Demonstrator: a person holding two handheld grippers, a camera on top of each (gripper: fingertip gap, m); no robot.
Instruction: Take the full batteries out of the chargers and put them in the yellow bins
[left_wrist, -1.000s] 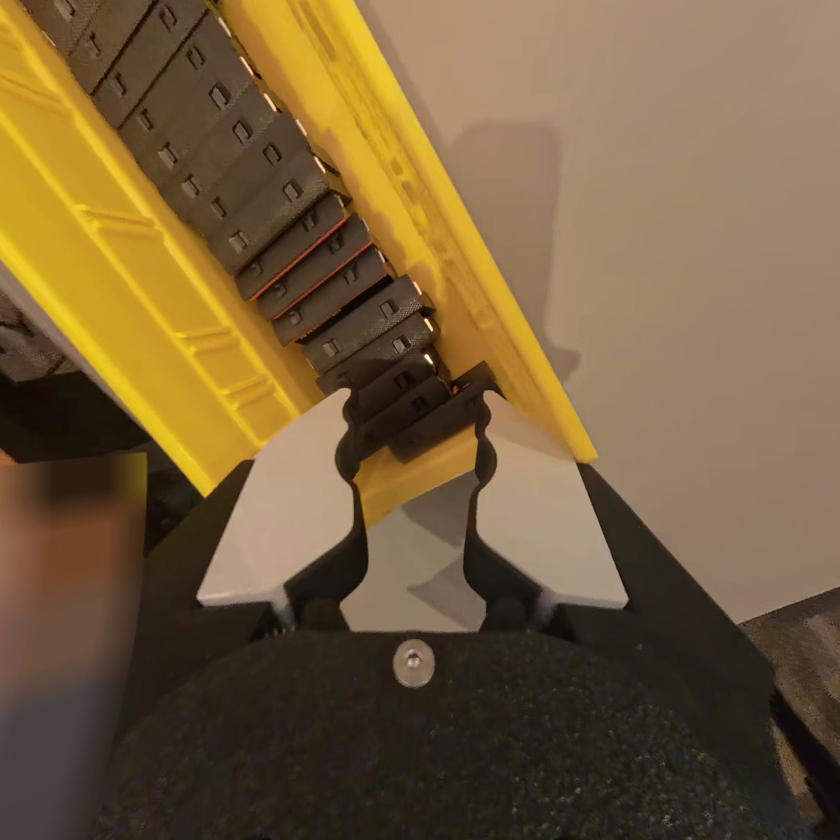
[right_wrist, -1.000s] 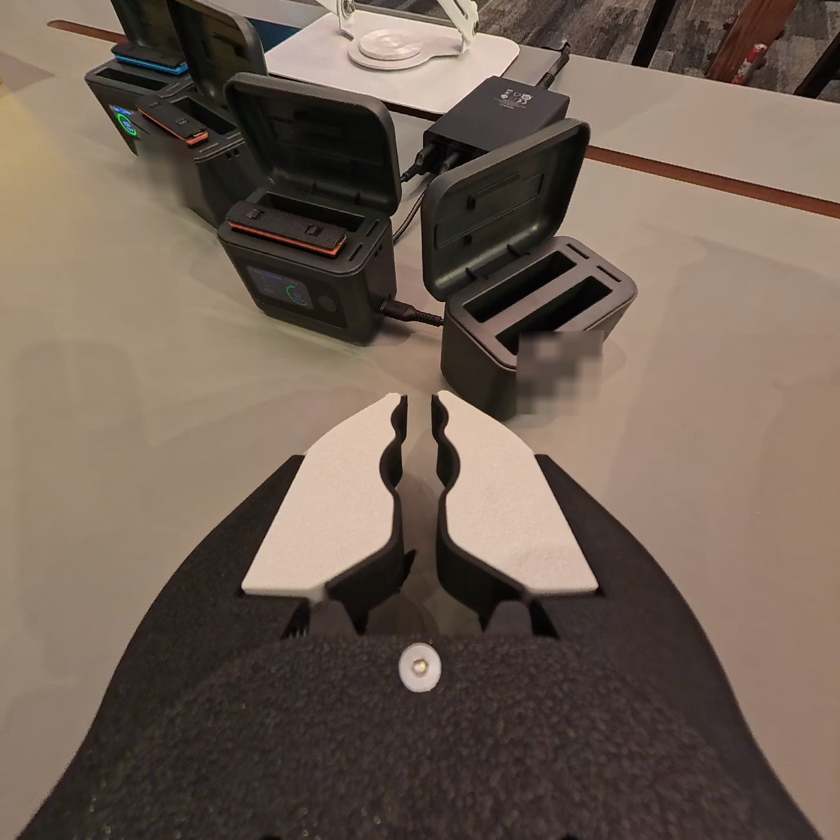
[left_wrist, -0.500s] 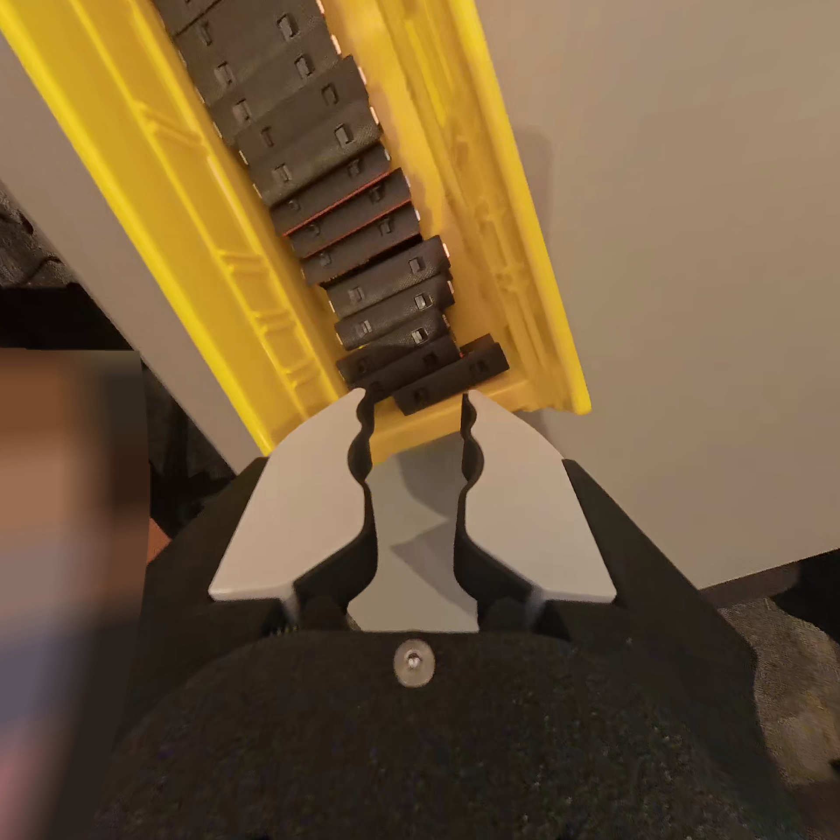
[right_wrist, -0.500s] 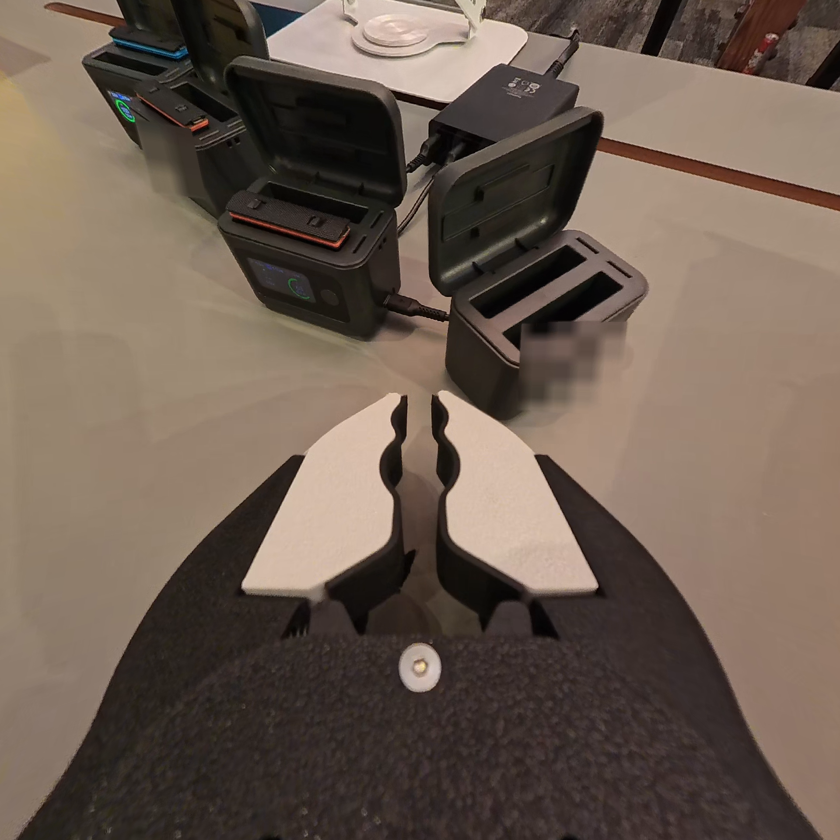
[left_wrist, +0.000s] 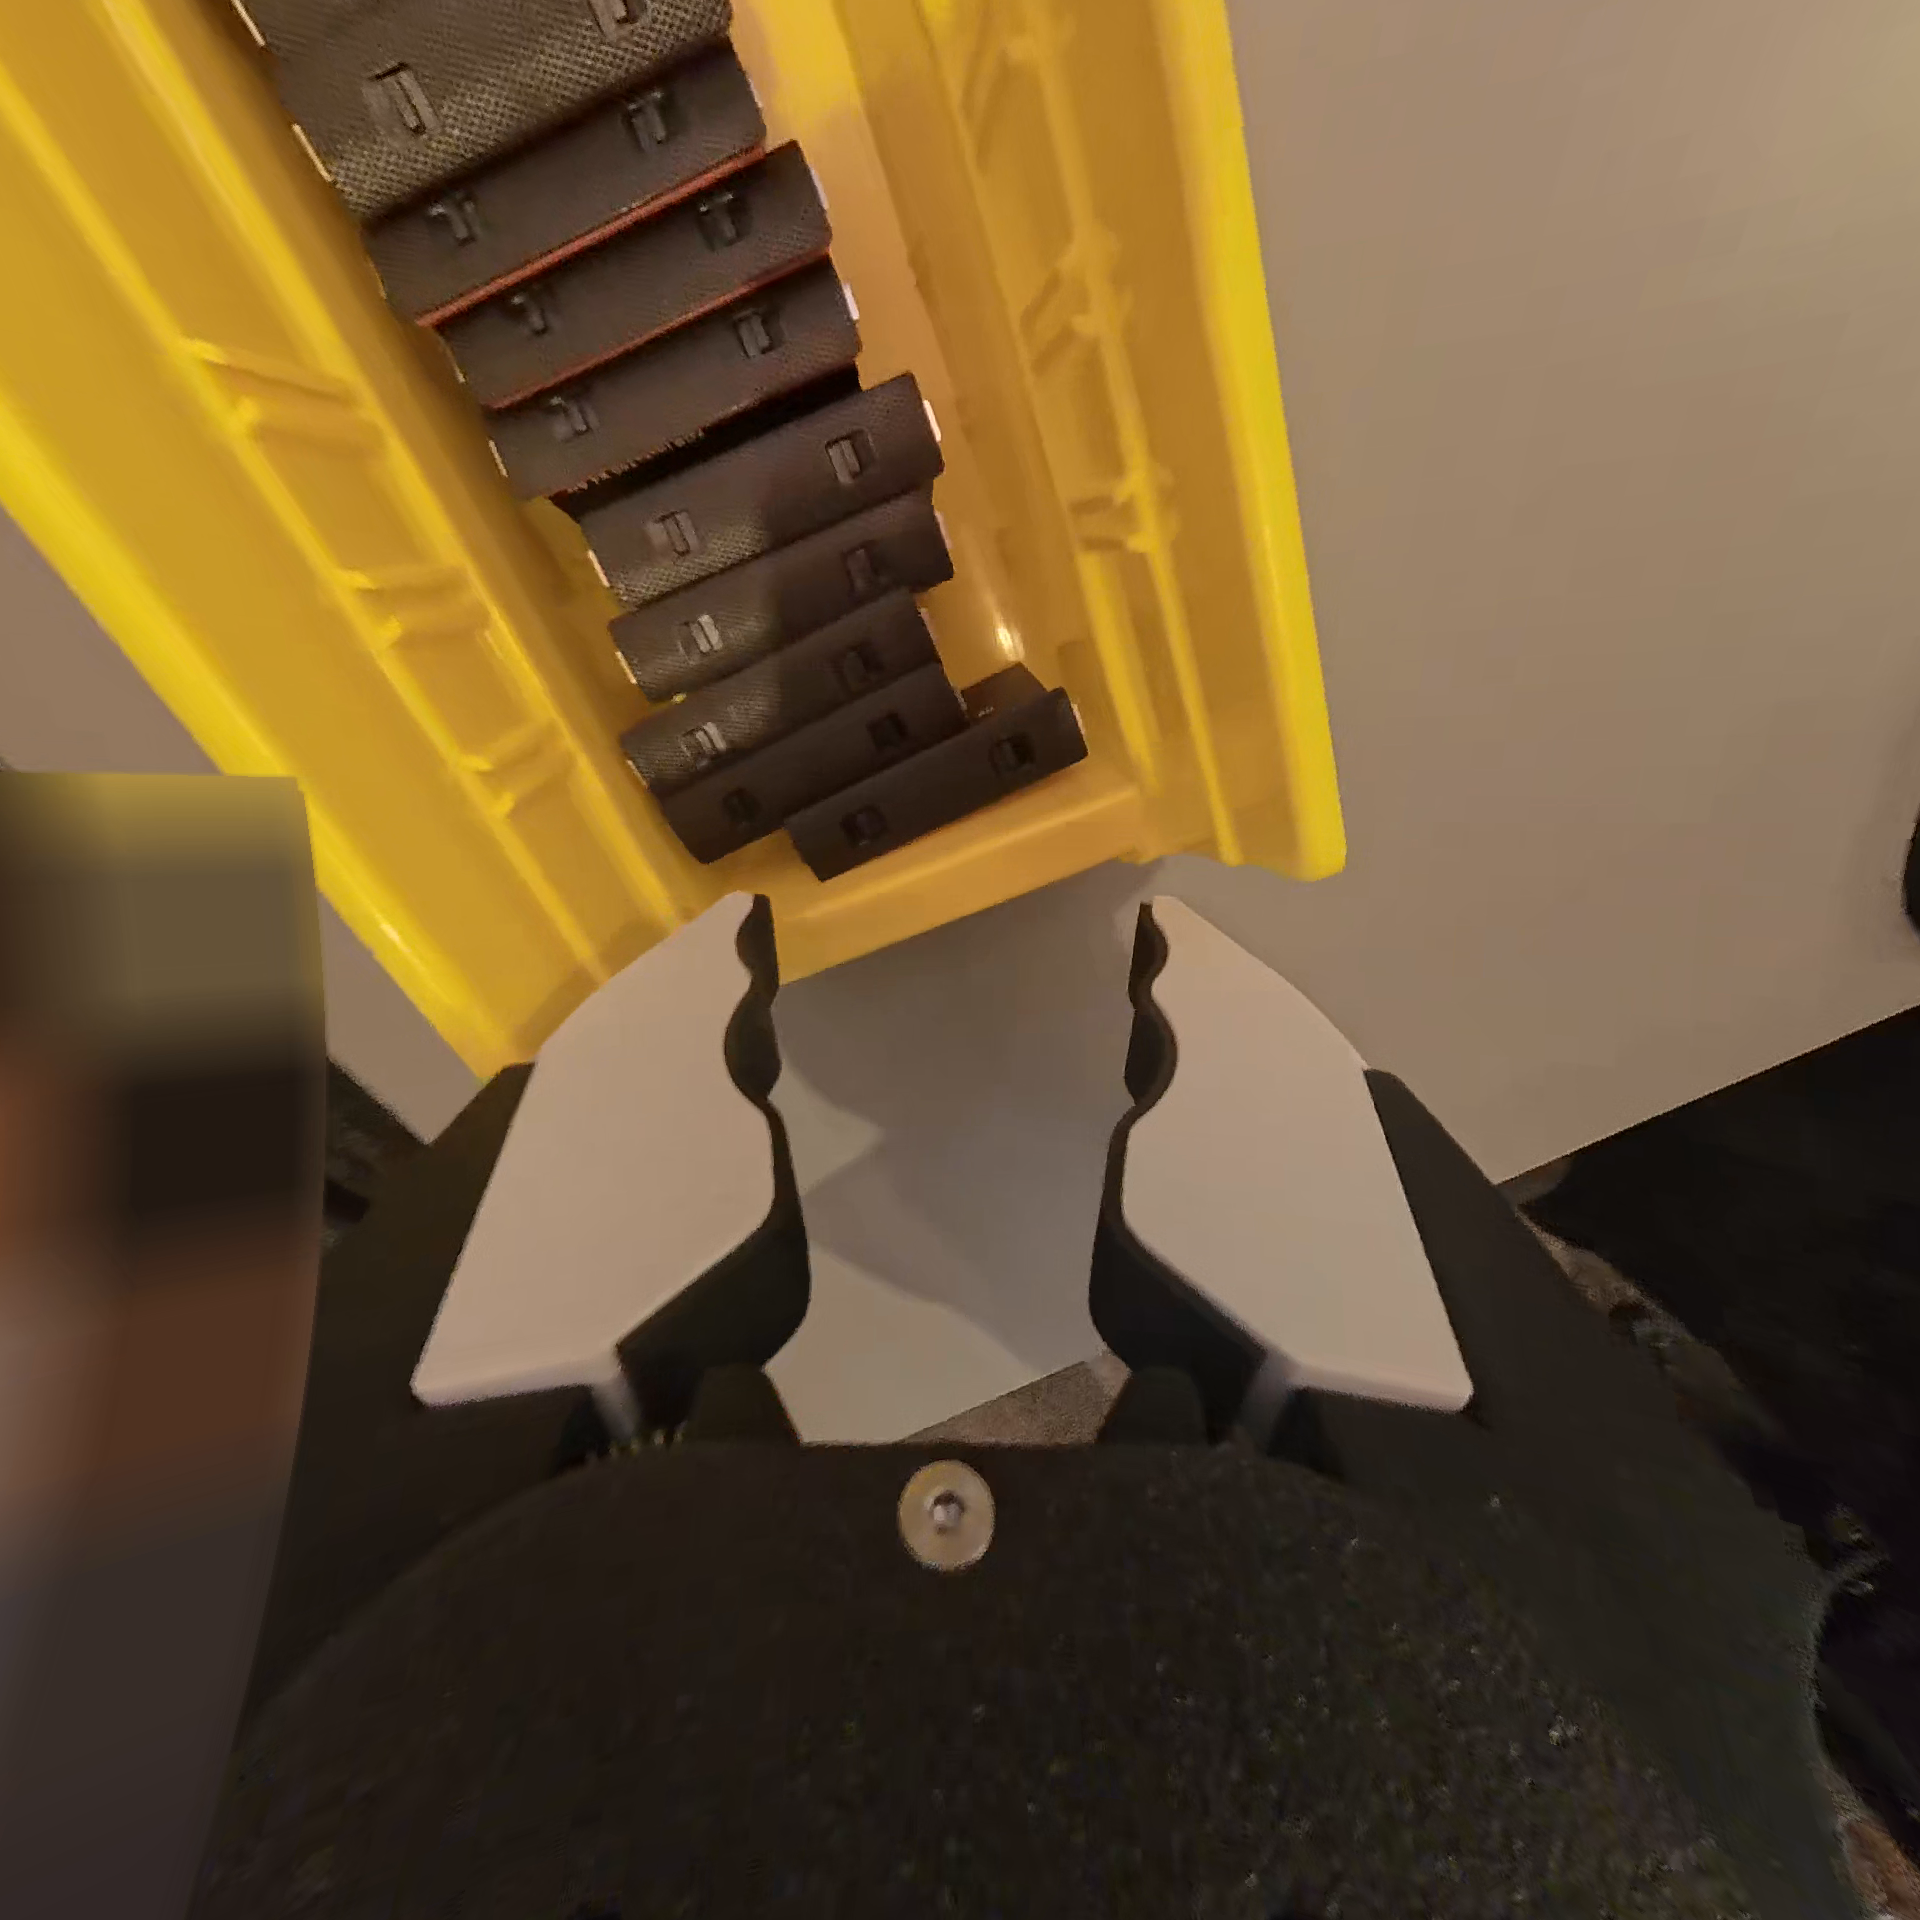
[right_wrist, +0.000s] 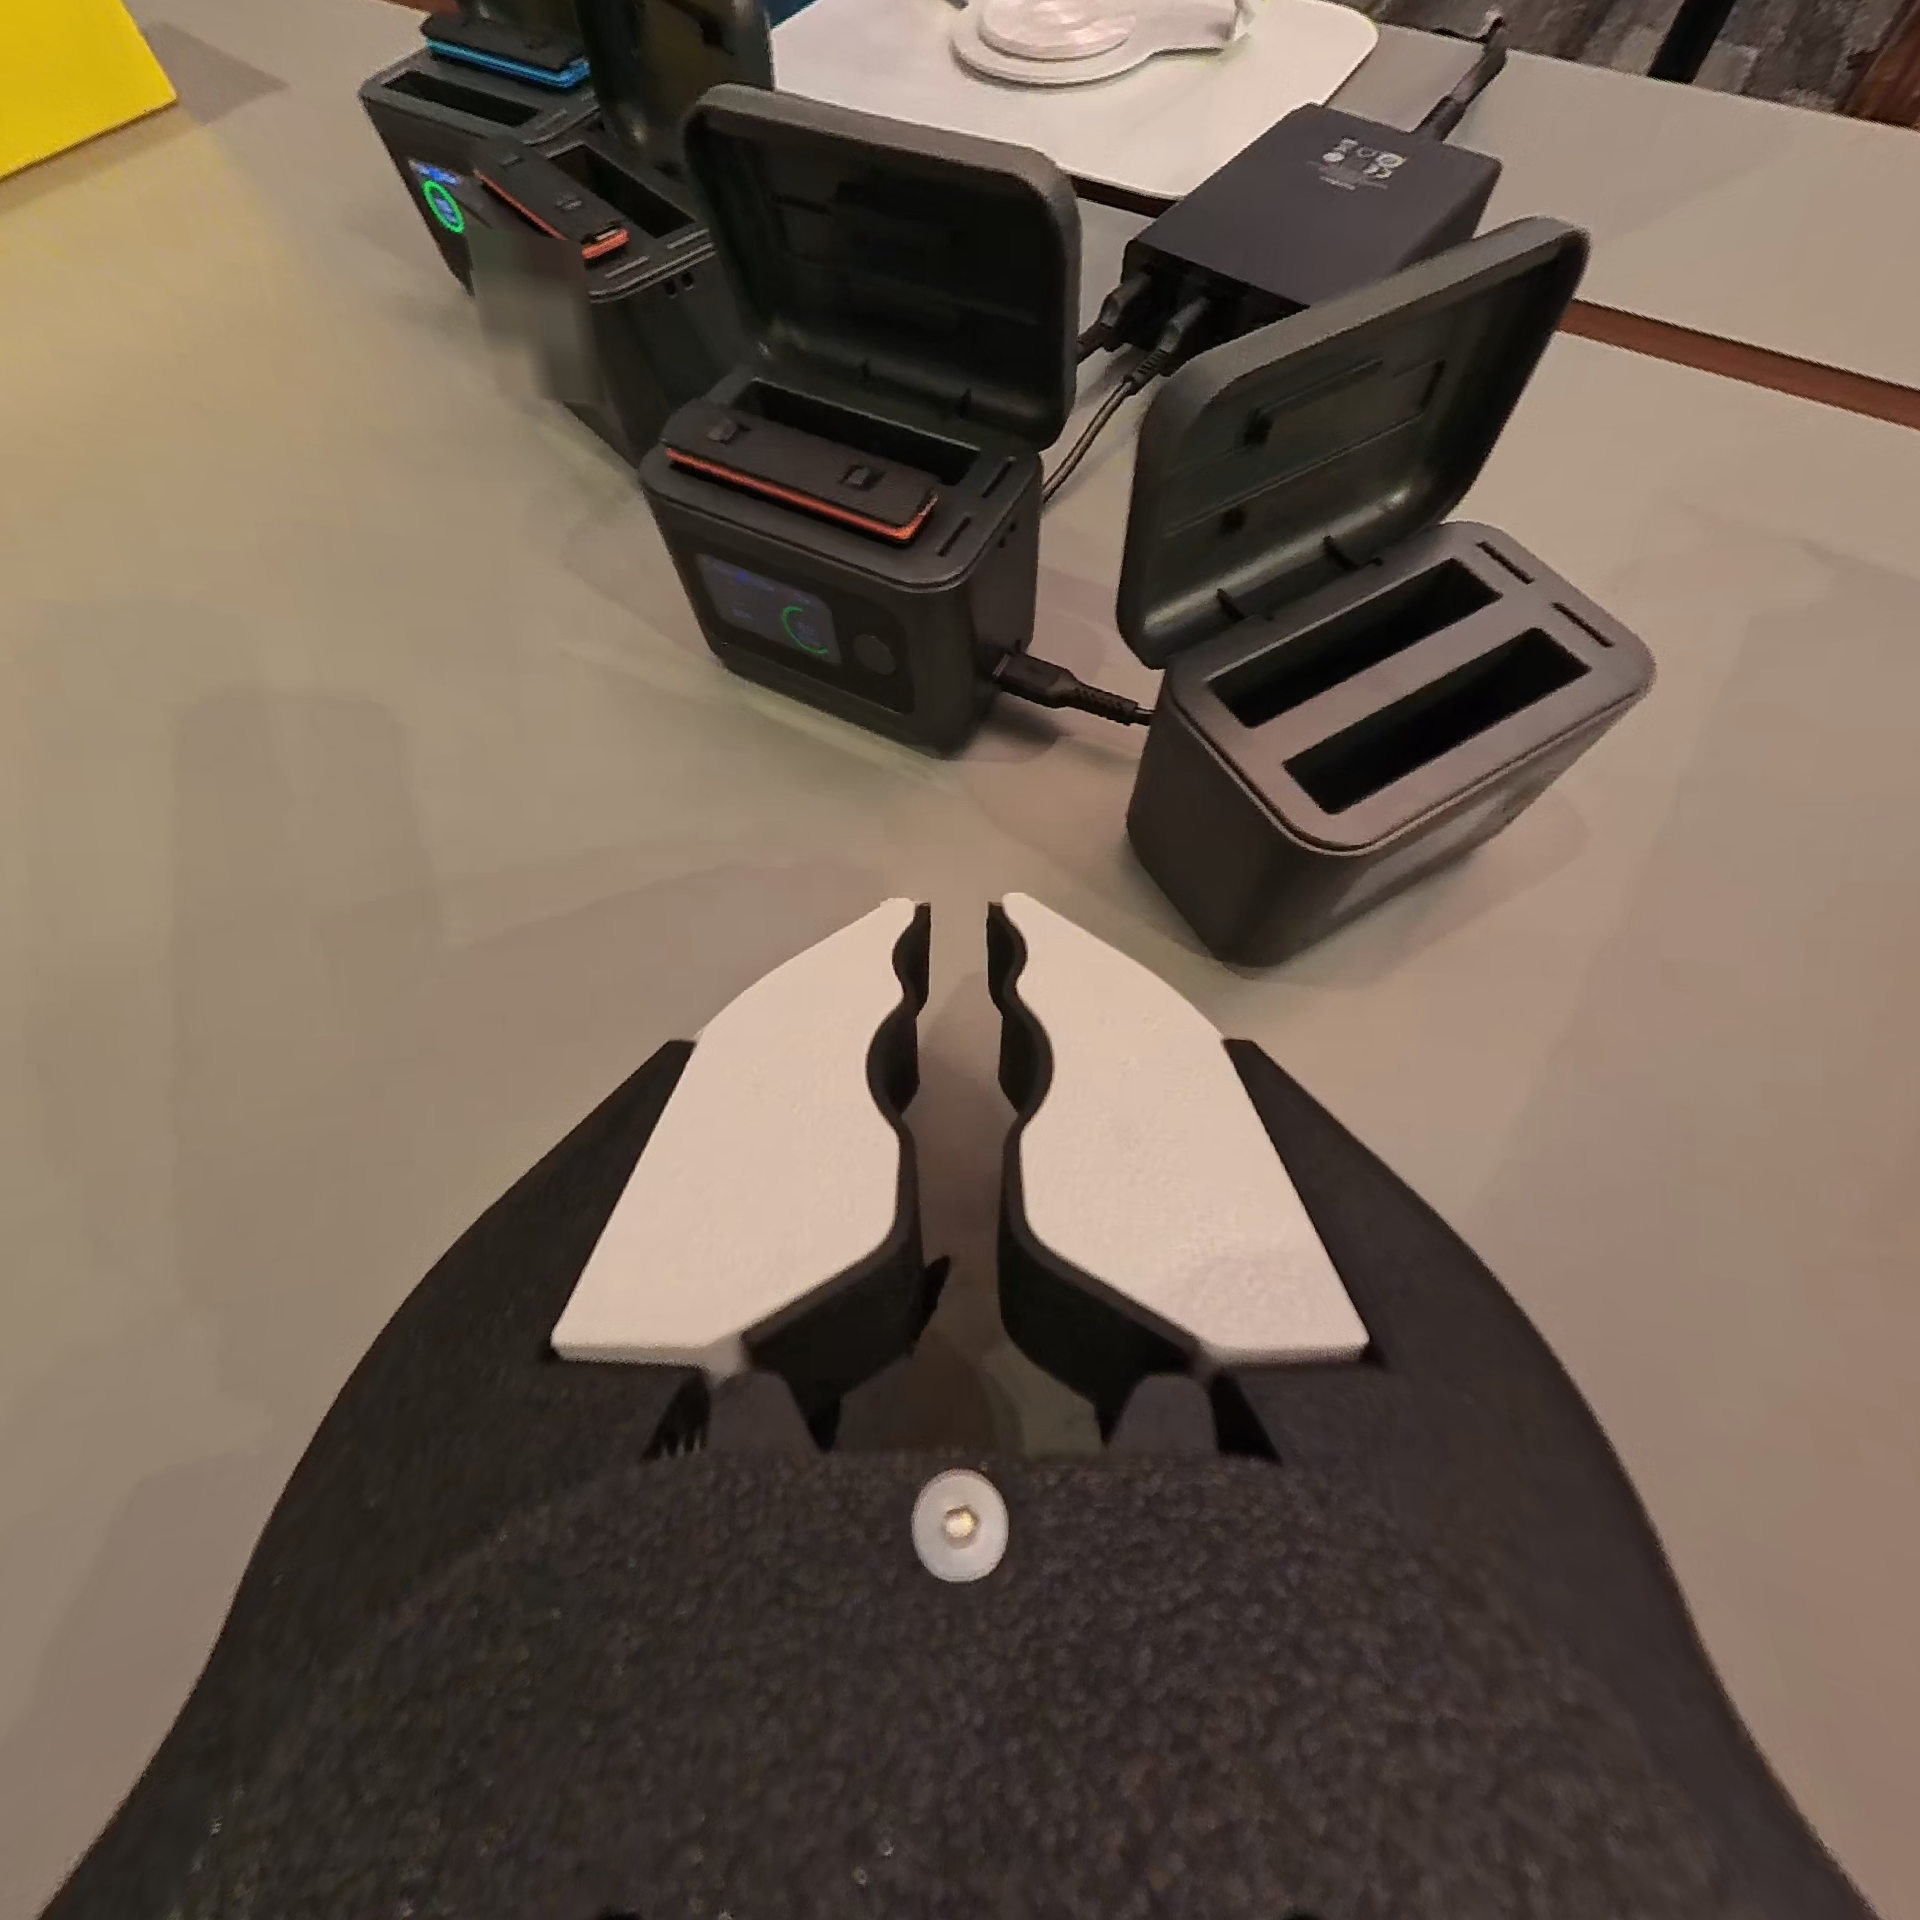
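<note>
Yellow plastic fills the top of your left wrist view: the yellow bin (left_wrist: 1195, 436) lies on the grey table (left_wrist: 1558, 520) near its edge, with a row of black batteries (left_wrist: 769, 613) packed along its length, several edged in orange-red. The nearest battery (left_wrist: 935, 774) sits askew at the bin's near end wall, not quite in line with the rest. Your left gripper (left_wrist: 951, 914) hangs just short of that end wall with its jaws spread wide and nothing between them, so the drop-off looks done and the next fetch is in hand.

Your right gripper (right_wrist: 958, 914) hovers over bare table with its jaws drawn almost together, a narrow slit between them, holding nothing. Ahead of it, the nearest charger (right_wrist: 1382, 769) stands lid up with both slots dark and empty. Just beyond and to its left, the middle charger (right_wrist: 842, 613) shows a lit screen and an orange-trimmed battery (right_wrist: 800, 488) standing proud of its front slot; the slot behind looks empty. Farther back, toward the far corner, another charger (right_wrist: 540, 208) holds a blue-trimmed and an orange-trimmed pack, partly hidden.

That raised orange-trimmed battery is probably your next pick. You'll need to spread the right jaws, align them across its narrow faces, and pull straight up clear of the open lid (right_wrist: 883, 260).
</note>
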